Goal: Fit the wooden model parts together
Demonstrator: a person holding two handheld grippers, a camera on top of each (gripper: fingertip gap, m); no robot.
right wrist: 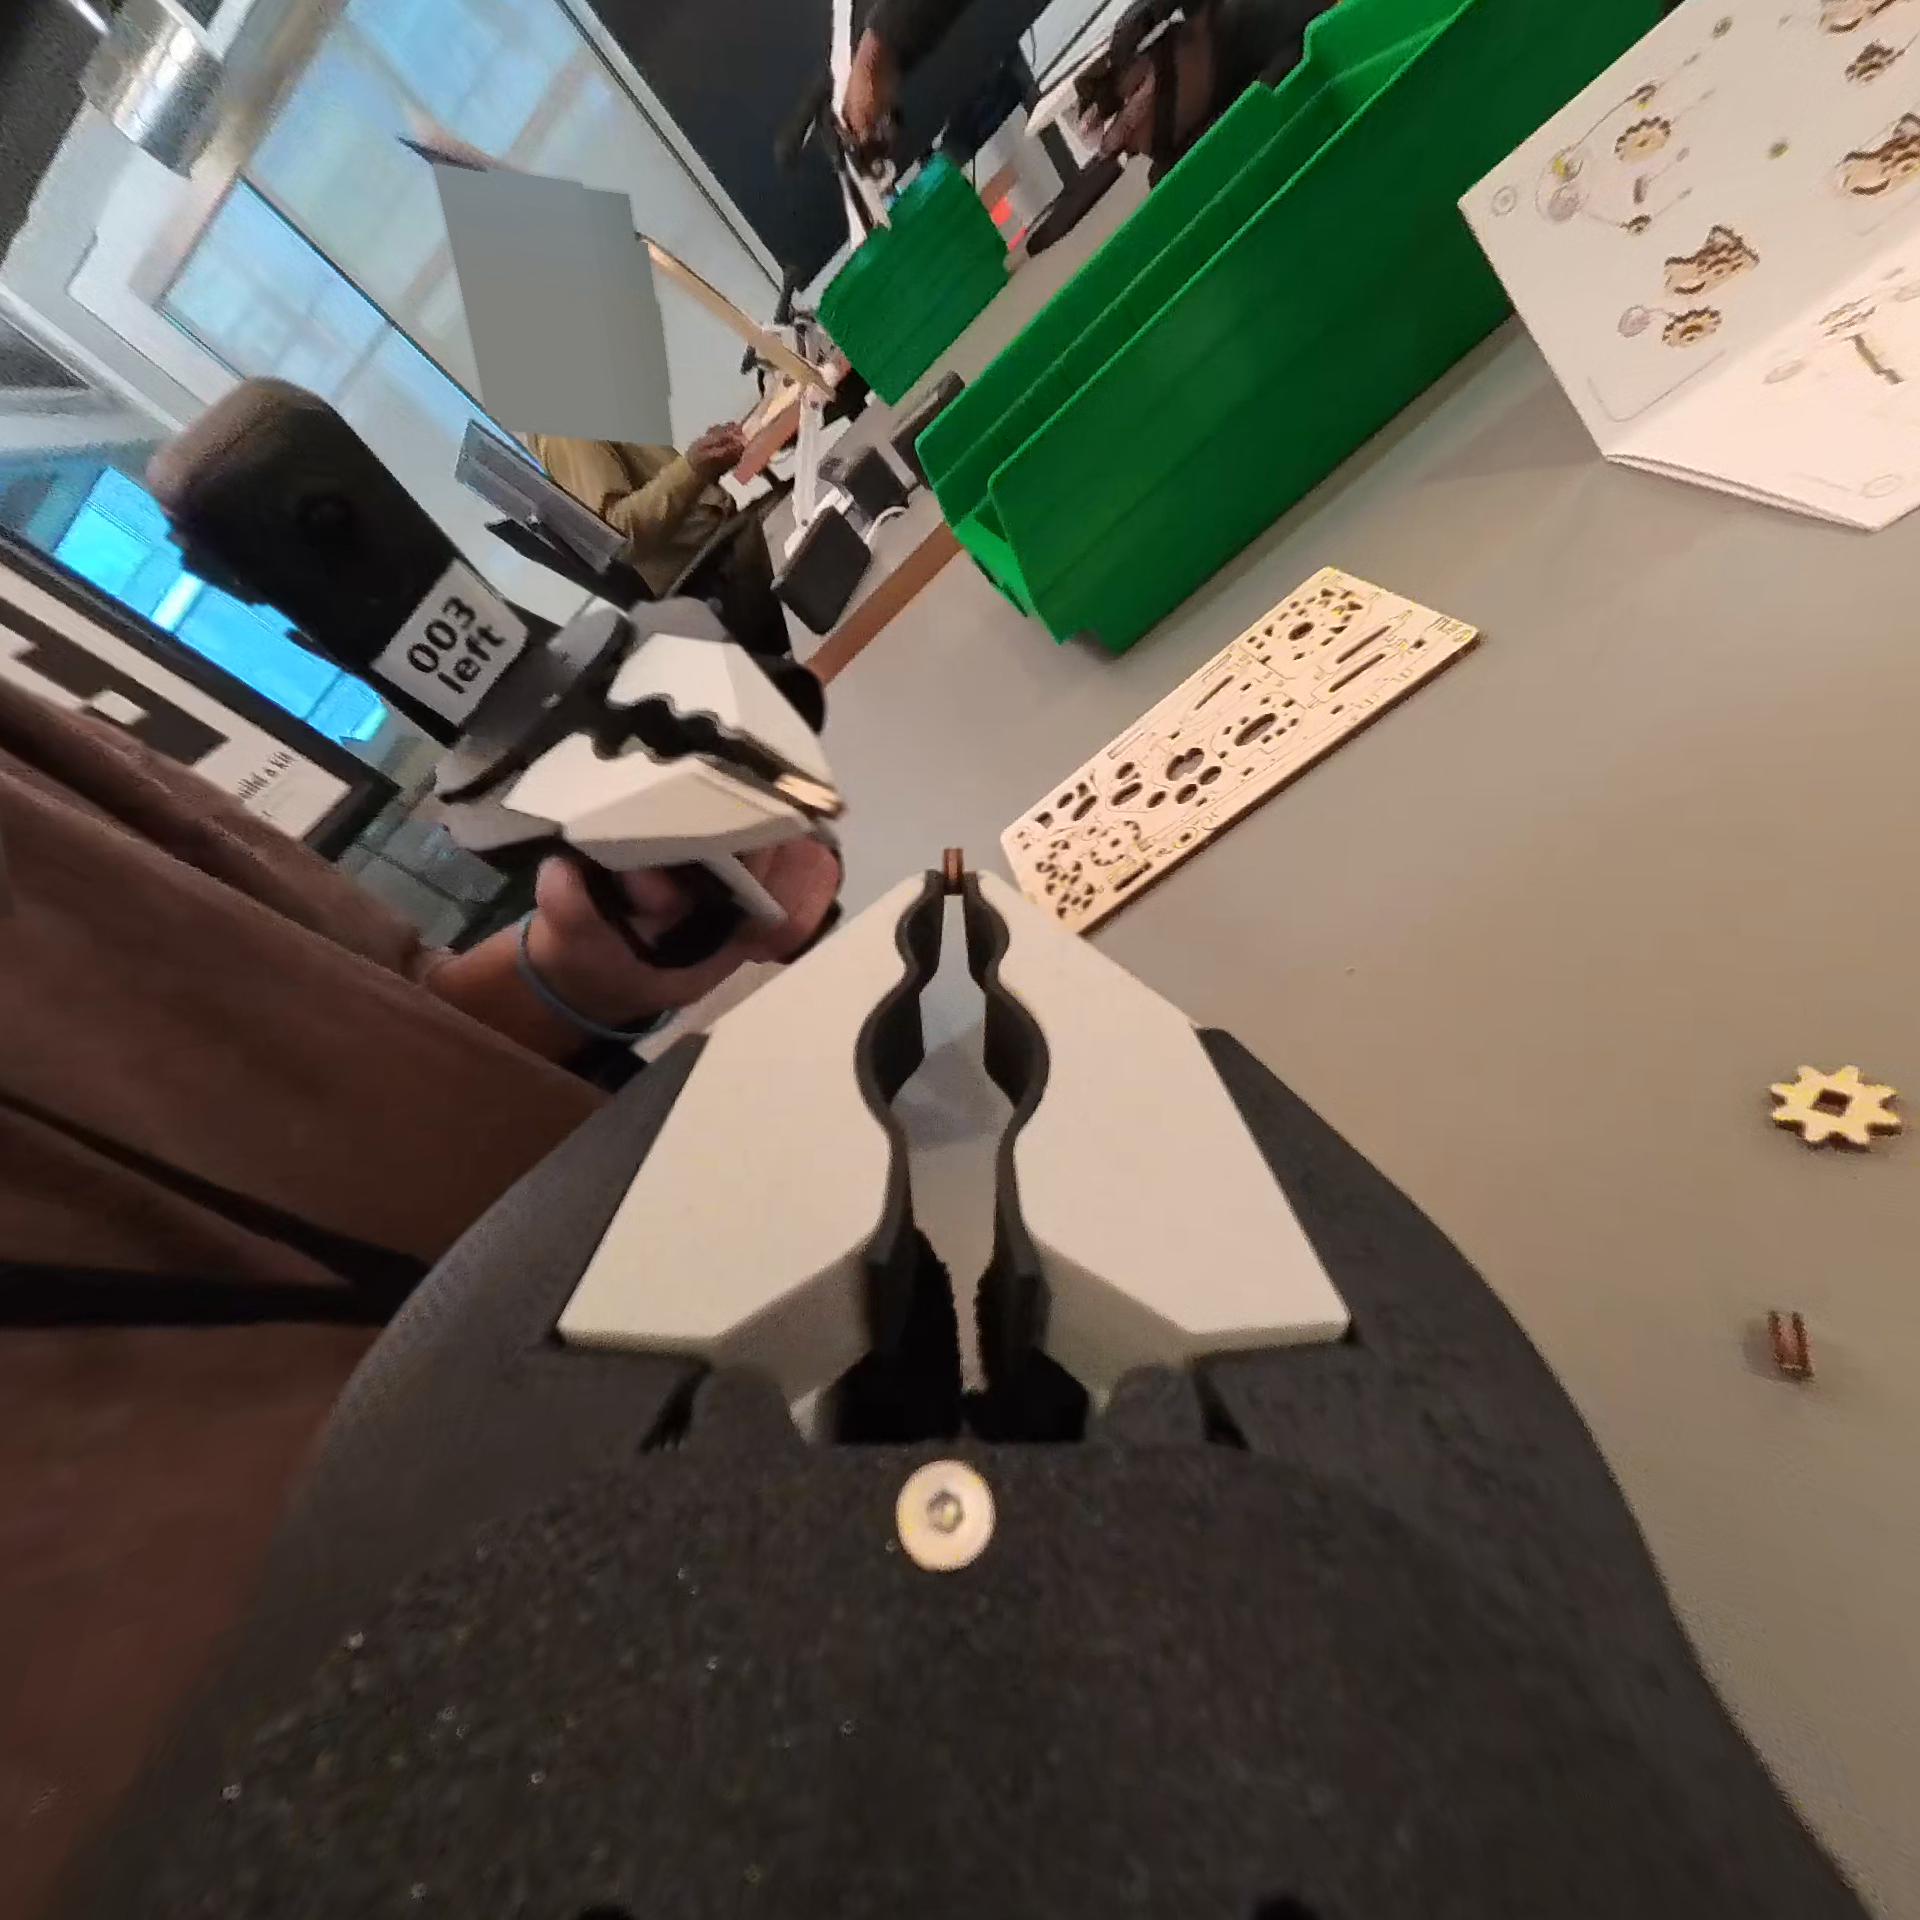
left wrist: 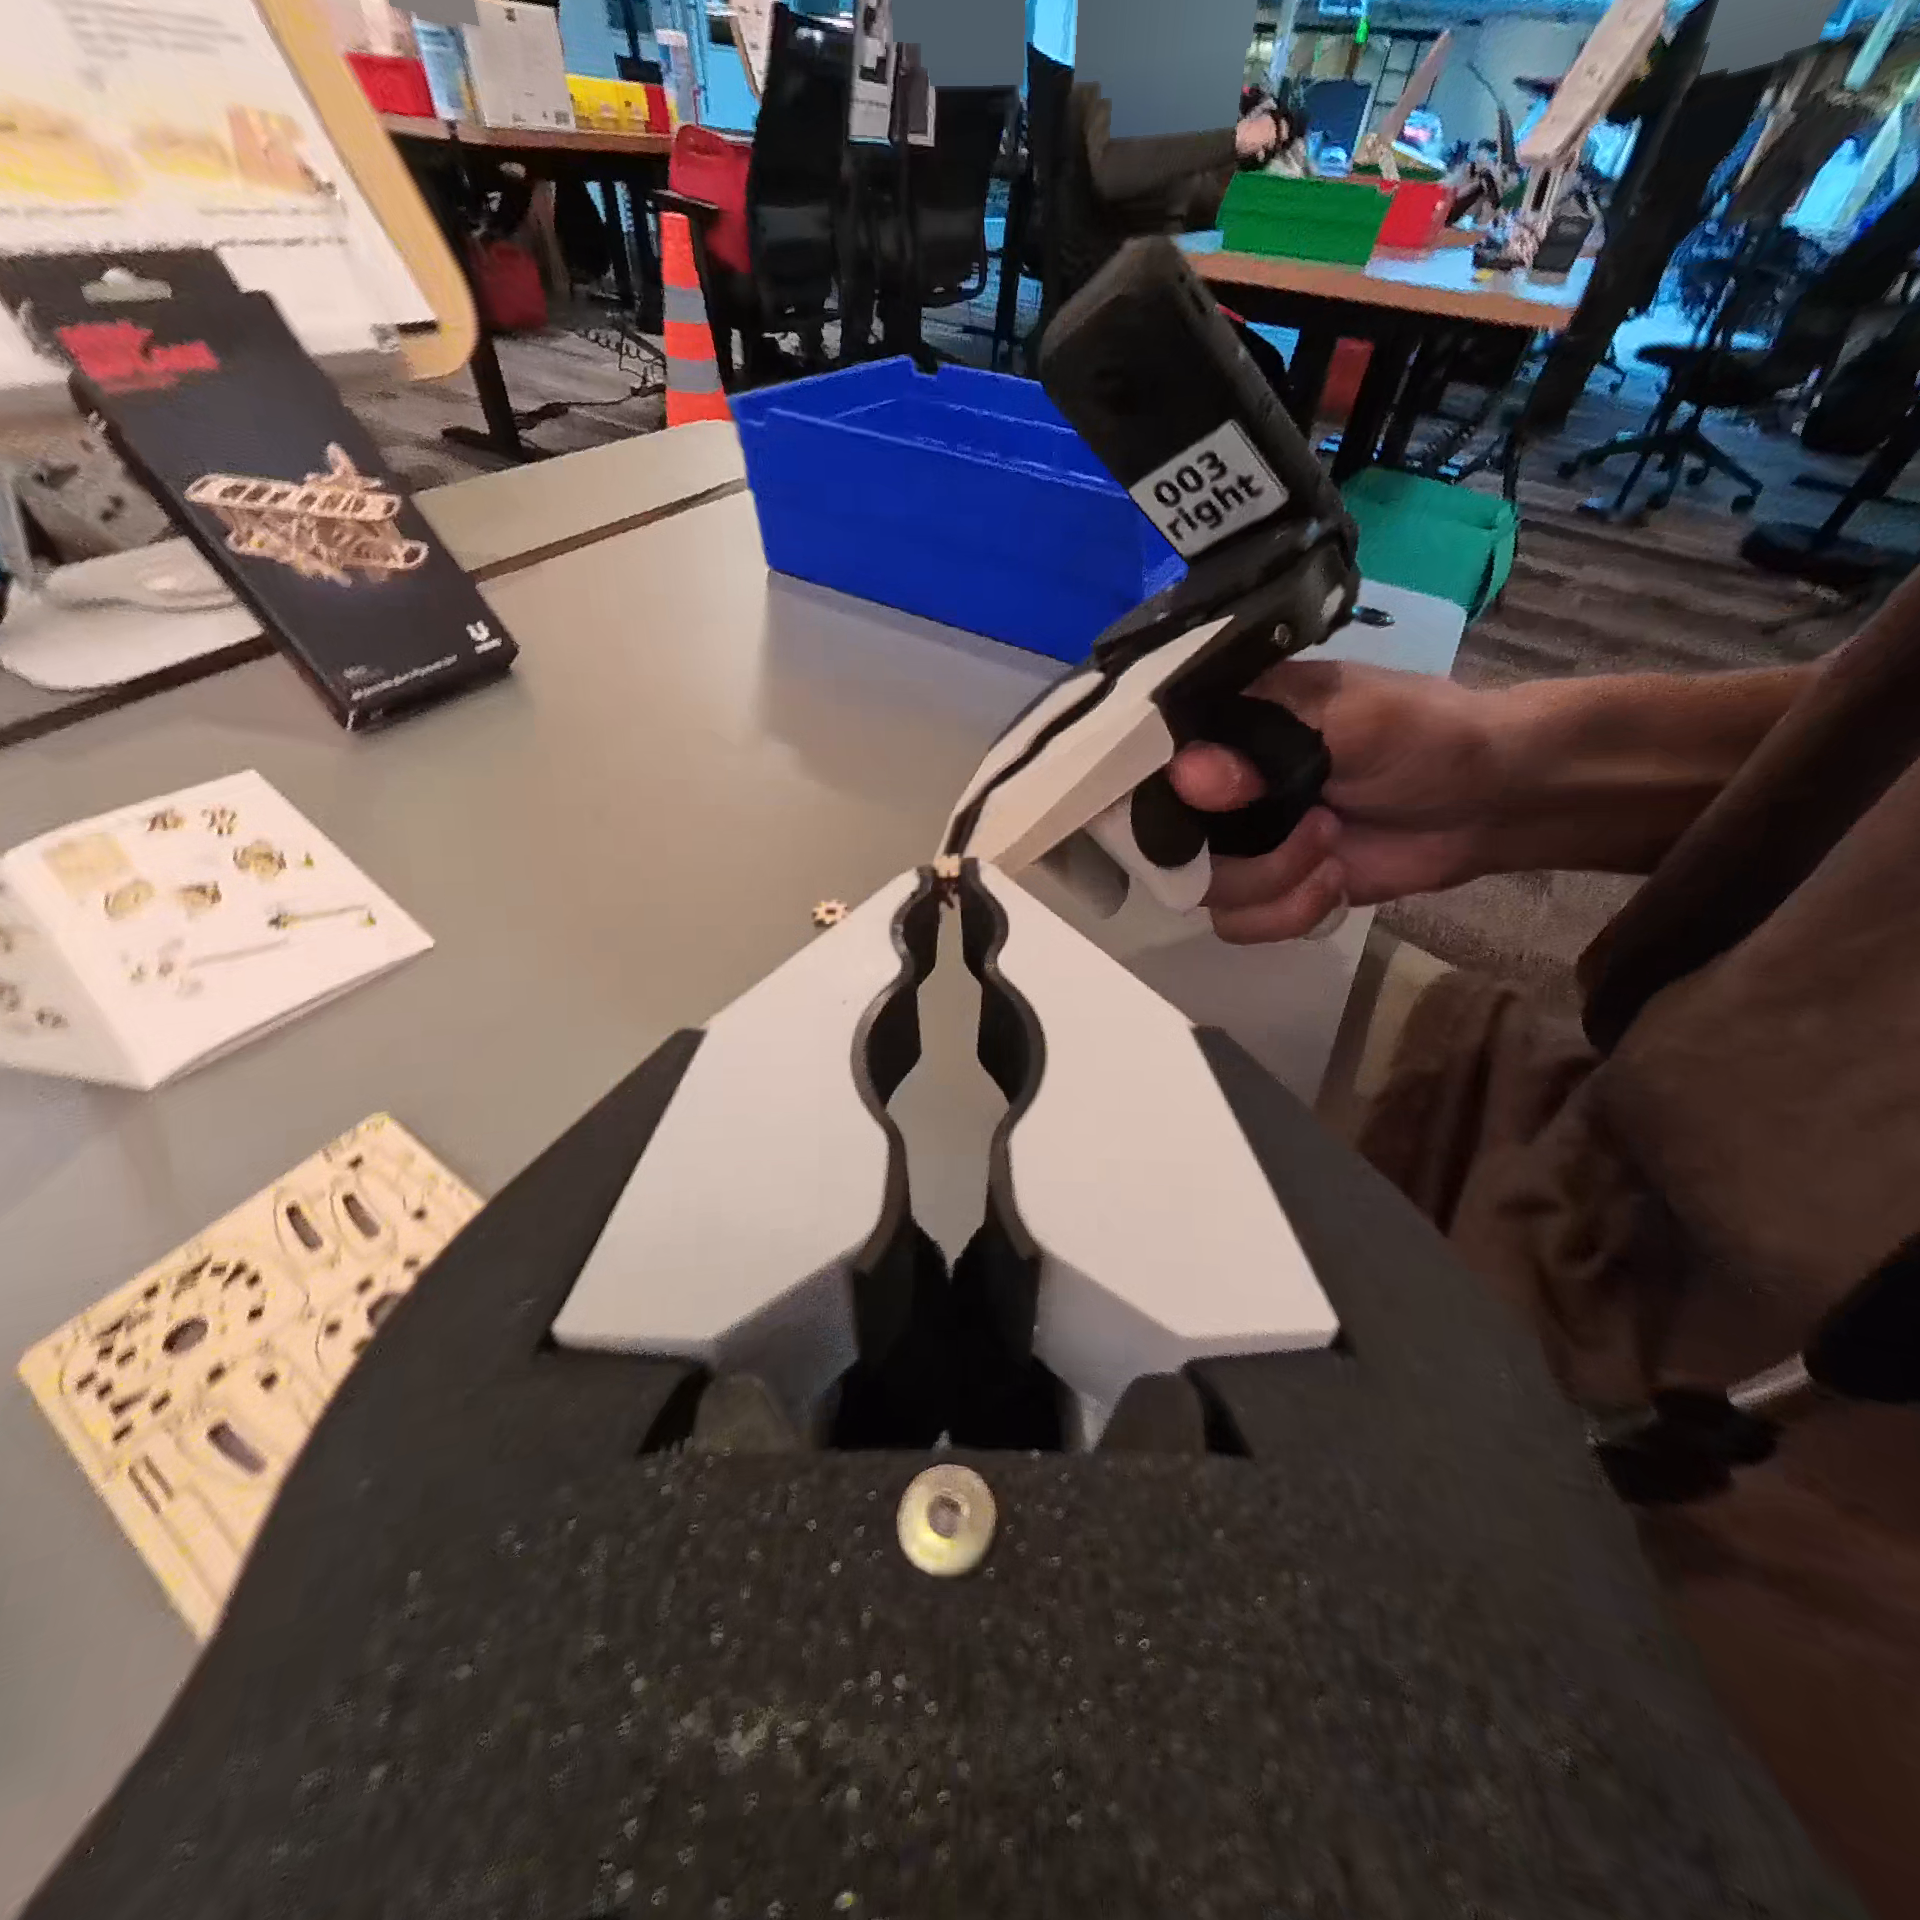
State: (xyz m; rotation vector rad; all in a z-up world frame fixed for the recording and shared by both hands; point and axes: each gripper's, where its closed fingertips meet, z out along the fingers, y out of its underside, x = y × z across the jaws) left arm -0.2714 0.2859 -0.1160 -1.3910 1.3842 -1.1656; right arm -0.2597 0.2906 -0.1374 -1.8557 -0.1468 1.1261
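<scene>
A: Largest first: flat grey tabletop (left wrist: 644, 790) filling mid-frame, deep blue plastic bin (left wrist: 935, 499) at upper centre of the left wrist view, long green plastic bin (right wrist: 1174, 405) at upper right of the right wrist view.

B: Then black cardboard kit box (left wrist: 281, 499) propped at upper left, white folded instruction booklet (left wrist: 197, 925) at left, pale laser-cut plywood sheet (left wrist: 218, 1340) at lower left.

A: Grippers?

B: Left gripper (left wrist: 947, 871) at frame centre, jaws pinching a tiny pale wooden piece (left wrist: 947, 868). Right gripper (right wrist: 953, 871) likewise at centre, jaws pressed on a small brown-edged wooden part (right wrist: 953, 861), tip poking out.

A: Tips together?

B: Almost touching in the left wrist view; apart in the right wrist view.

A: Smallest bits?

B: Small wooden gear with square hole (right wrist: 1834, 1108) flat on the tabletop at right edge, stubby dark brown wooden peg (right wrist: 1789, 1344) just below it.
</scene>
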